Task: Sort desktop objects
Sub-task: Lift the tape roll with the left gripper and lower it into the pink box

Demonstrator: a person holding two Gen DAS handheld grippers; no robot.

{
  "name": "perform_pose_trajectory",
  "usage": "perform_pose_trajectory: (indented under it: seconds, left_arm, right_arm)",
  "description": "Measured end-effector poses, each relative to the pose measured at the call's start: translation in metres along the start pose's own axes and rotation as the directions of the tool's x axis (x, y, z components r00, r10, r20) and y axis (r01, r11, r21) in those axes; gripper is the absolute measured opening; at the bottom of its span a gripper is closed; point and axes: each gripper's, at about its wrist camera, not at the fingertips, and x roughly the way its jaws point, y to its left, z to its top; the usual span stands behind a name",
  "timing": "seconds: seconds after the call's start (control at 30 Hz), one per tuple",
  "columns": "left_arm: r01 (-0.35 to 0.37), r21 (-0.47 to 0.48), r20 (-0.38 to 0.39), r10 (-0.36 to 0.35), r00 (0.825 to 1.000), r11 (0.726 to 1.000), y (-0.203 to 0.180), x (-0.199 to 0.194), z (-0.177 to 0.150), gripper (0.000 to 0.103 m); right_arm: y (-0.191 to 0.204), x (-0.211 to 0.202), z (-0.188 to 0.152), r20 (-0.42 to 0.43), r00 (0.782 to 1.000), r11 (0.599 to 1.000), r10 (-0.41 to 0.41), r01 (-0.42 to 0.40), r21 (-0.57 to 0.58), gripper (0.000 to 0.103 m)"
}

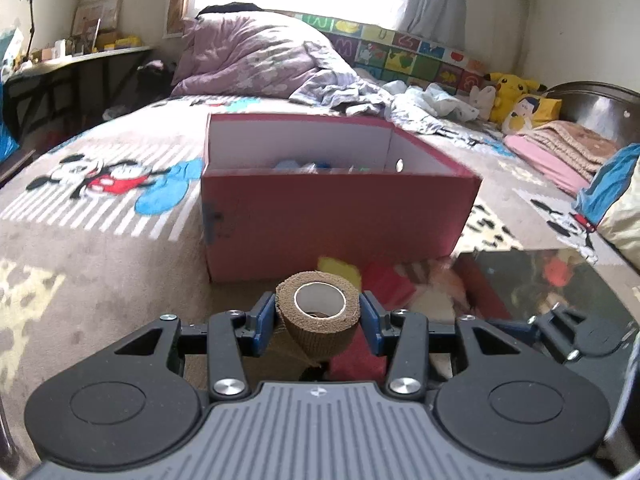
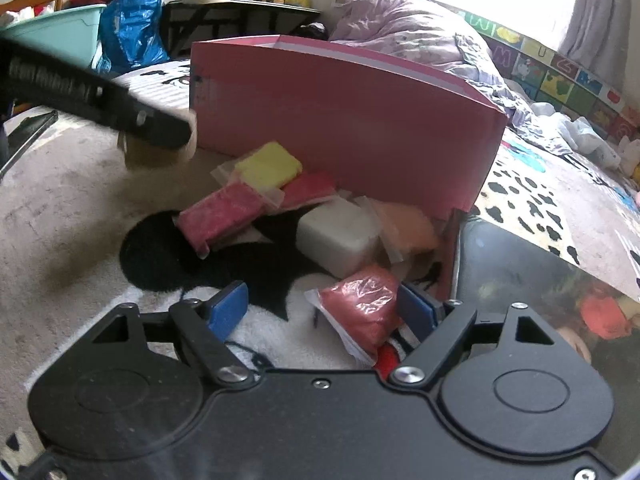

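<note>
Cartoon-print grey bedspread (image 1: 100, 248) underfoot, open pink cardboard box (image 1: 332, 216) ahead, my left gripper (image 1: 319, 316) clamping a tan bandage roll (image 1: 318, 312), my right gripper (image 2: 320, 312) wide, red bagged block (image 2: 362, 312) between its jaws, bare blanket leftward.

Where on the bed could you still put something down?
Bare blanket lies left of the pink box. In front of the box it is crowded with wrapped blocks, where the right gripper hovers.

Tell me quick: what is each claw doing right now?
Left claw: shut on the tan bandage roll, lifted off the blanket.
Right claw: open, with a red packet between its pads, not gripped.
</note>
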Motion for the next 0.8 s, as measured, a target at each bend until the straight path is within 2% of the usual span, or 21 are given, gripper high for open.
perform_pose_trajectory:
  seconds: [0.1,0.23,0.33,0.47,0.6,0.8]
  left_arm:
    - [0.005,0.027,0.015,-0.005,1.000,1.000,-0.008,-0.006,0.011,0.043]
    - [0.009,0.047,0.035,-0.011,0.999,0.999,-0.016,-0.013,0.024,0.043]
    - [0.010,0.048,0.042,-0.012,0.999,0.999,-0.019,-0.017,0.030,0.043]
    - [0.006,0.049,0.043,-0.008,0.999,0.999,-0.019,-0.018,0.037,0.043]
    - [-0.006,0.065,0.051,0.003,0.999,0.998,-0.018,-0.018,0.047,0.043]
    - [-0.019,0.065,0.060,0.015,0.998,0.998,-0.012,-0.009,0.068,0.043]
  right_arm:
    - [-0.004,-0.001,0.000,-0.001,1.000,1.000,-0.002,0.002,0.005,0.075]
    - [-0.015,-0.004,0.003,0.001,1.000,1.000,-0.016,0.016,0.027,0.046]
    - [-0.023,-0.006,0.003,-0.001,1.000,0.999,-0.002,0.002,0.038,0.043]
    - [-0.025,-0.010,0.004,-0.003,1.000,0.999,0.020,-0.020,0.025,0.033]
    - [-0.031,-0.013,0.005,-0.006,0.999,0.997,0.051,-0.051,0.064,0.033]
    - [-0.025,-0.010,0.002,-0.013,1.000,1.000,0.016,-0.016,0.023,0.034]
